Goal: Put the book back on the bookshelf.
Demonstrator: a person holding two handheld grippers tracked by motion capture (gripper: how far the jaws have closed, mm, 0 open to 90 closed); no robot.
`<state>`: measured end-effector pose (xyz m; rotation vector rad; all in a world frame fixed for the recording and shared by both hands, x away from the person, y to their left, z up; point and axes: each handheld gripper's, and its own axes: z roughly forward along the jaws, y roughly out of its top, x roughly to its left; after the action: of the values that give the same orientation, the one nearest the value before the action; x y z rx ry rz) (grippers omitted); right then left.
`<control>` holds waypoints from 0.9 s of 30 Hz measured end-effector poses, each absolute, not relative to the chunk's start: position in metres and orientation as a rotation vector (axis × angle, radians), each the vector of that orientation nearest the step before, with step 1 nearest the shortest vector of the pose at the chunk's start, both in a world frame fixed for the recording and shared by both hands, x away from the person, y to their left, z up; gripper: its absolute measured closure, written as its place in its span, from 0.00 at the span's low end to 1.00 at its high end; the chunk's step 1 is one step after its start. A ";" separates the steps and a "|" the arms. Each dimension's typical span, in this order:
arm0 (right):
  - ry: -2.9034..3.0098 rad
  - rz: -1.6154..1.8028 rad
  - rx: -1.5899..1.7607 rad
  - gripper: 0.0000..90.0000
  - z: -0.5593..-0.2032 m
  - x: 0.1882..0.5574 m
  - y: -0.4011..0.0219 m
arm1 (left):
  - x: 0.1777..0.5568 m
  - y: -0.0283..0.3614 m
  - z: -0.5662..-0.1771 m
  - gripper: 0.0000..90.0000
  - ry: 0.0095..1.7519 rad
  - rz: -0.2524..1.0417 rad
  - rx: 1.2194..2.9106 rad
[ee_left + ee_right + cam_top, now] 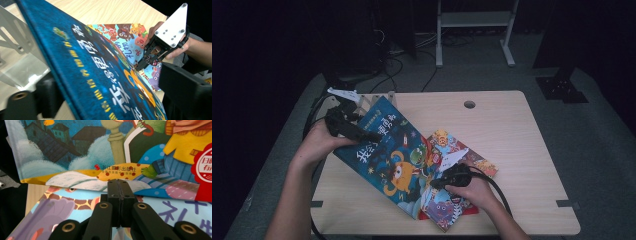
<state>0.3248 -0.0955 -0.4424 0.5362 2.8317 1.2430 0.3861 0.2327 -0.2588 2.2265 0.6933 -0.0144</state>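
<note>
Left tongs (362, 134) astride blue book's (387, 150) raised edge.

A dim lab or studio: a bare wooden table (512, 130), floor cables (432, 75) and a metal stand (474, 30).

Black claw (140, 65) – grey triangular plate, brass screws, trailing cable

Blue book (382, 150): deep blue cover, white and yellow characters, an orange round creature and a green one; night houses in teal along one edge
Lower book (452, 200): pale blue cover, crowded with red, orange and purple cartoon animals; giraffe patches showed
Grippers: left gripper (343, 124) and right gripper (451, 178) were black, brass-coloured screws; pale grey plate on each
Table (512, 130): light wood grain
</note>
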 end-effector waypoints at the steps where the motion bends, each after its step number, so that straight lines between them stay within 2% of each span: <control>1: 2.832 1.248 0.535 0.98 -0.443 0.325 -0.094 | 0.388 0.232 -0.256 0.18 0.693 -0.010 2.235; 7: 2.831 1.254 0.551 0.98 -0.443 0.325 -0.090 | 0.394 0.228 -0.245 0.33 0.660 0.014 2.253; 15: 2.824 1.251 0.560 0.98 -0.443 0.324 -0.083 | 0.403 0.214 -0.229 0.49 0.624 0.021 2.300; 27: 2.807 1.242 0.588 0.99 -0.442 0.323 -0.072 | 0.410 0.197 -0.211 0.66 0.642 0.015 2.338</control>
<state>0.3231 -0.0720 -0.4422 0.5875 2.8069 1.2423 0.4099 0.1968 -0.2109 2.3381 0.6420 0.0152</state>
